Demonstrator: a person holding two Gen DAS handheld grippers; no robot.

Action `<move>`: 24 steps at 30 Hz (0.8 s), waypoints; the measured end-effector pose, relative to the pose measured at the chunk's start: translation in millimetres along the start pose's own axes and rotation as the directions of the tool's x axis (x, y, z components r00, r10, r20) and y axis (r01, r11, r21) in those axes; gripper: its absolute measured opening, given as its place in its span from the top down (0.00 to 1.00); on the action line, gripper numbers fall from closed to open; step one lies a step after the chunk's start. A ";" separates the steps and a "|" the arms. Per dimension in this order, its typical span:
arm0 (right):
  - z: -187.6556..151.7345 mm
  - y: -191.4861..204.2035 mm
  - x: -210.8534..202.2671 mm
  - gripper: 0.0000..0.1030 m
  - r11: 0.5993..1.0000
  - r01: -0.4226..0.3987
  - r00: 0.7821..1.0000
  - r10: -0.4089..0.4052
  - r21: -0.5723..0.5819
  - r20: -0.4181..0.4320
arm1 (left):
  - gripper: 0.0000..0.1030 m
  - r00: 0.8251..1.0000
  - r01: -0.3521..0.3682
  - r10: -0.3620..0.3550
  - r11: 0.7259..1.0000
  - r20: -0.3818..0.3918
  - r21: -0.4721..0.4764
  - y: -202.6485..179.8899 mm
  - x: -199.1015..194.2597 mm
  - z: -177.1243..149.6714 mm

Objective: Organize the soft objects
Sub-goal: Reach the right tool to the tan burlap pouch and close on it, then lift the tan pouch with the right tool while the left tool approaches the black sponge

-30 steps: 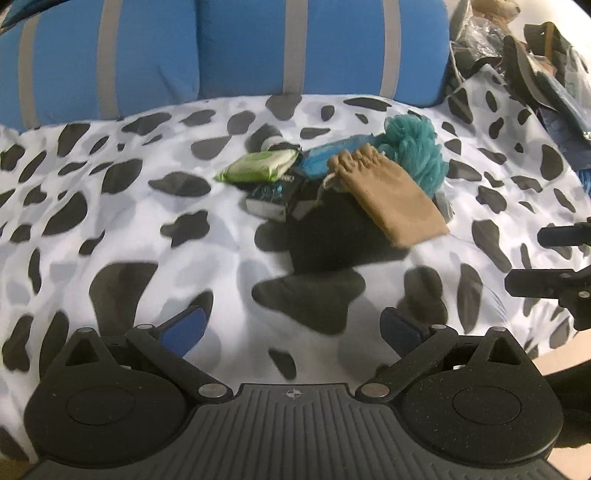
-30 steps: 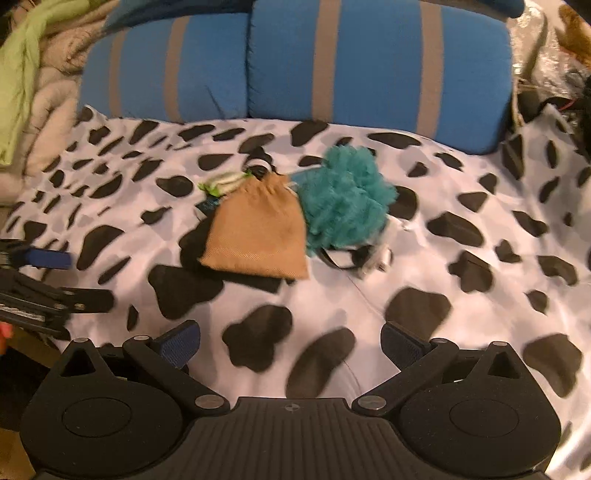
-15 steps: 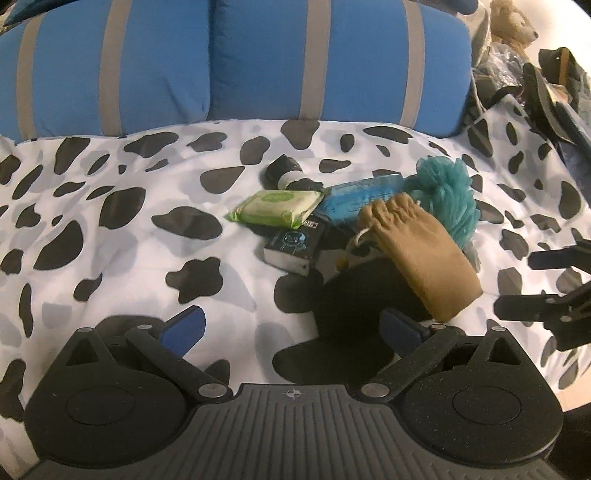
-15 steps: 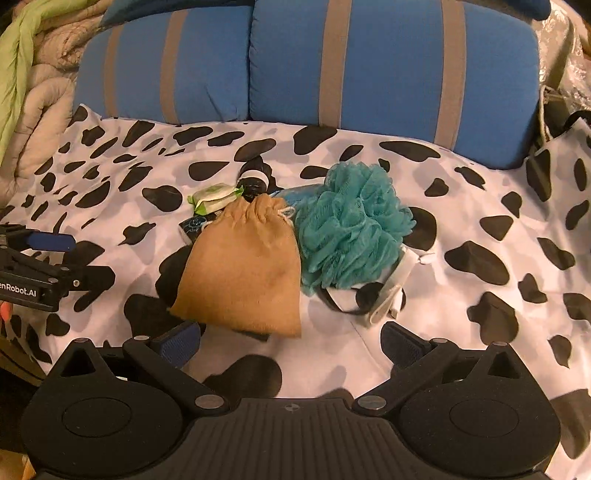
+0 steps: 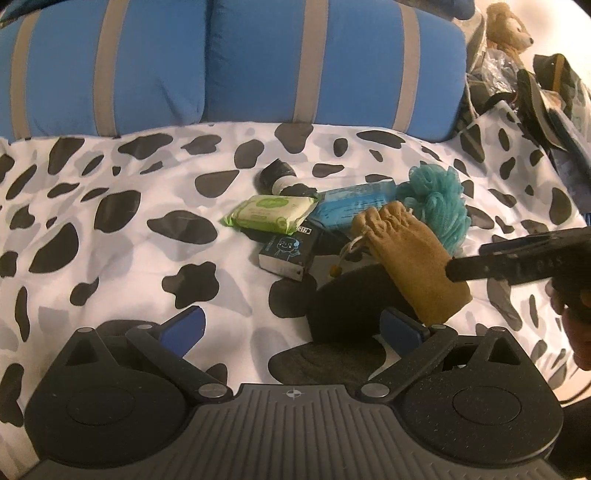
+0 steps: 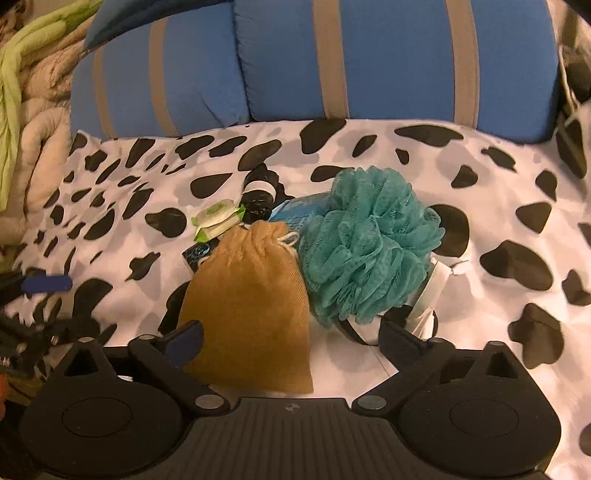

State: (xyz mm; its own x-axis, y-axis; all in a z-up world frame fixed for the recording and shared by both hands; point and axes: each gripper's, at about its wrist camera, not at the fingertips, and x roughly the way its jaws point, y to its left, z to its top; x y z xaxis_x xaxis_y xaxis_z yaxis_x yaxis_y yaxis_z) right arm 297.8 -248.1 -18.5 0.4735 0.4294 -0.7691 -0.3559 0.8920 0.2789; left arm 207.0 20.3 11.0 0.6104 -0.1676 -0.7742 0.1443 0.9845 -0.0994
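Note:
A pile of soft things lies on a cow-print bedspread. It holds a tan drawstring pouch, a teal bath pouf, a green wipes pack, a blue pack, a small dark box and a black-and-white roll. My left gripper is open and empty, low over the bedspread, left of the pouch. My right gripper is open, its jaws standing on either side of the pouch's lower end.
Two blue pillows with grey stripes stand behind the pile. A beige and green blanket heap is at the left. A teddy bear and bags crowd the right. A black-and-white band lies under the pouf.
Both grippers have moved forward toward the pile. The right gripper has come down over the tan pouch, and its finger now crosses the right of the left wrist view.

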 end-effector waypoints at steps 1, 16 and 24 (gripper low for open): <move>2.0 -3.9 3.2 0.07 1.000 -0.014 1.000 0.014 0.020 -0.006 | 0.00 1.000 0.004 -0.004 1.000 -0.001 -0.006 1.1 0.4 0.3; 10.5 -21.3 41.3 0.38 0.957 -0.143 0.983 0.168 0.251 -0.079 | 0.00 0.999 0.042 -0.043 0.998 -0.022 -0.037 6.2 0.8 2.2; 9.8 4.8 23.8 0.95 0.986 -0.113 0.991 0.120 0.120 -0.055 | 0.00 0.997 0.068 -0.069 0.998 -0.026 -0.011 -1.8 1.8 0.8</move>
State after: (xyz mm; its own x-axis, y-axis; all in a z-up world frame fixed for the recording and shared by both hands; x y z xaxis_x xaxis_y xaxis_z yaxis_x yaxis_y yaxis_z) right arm 315.2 -232.3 -29.8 0.3824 0.5249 -0.7604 -0.3075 0.8484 0.4310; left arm 208.4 18.1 10.3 0.5789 -0.2335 -0.7813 0.1774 0.9712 -0.1588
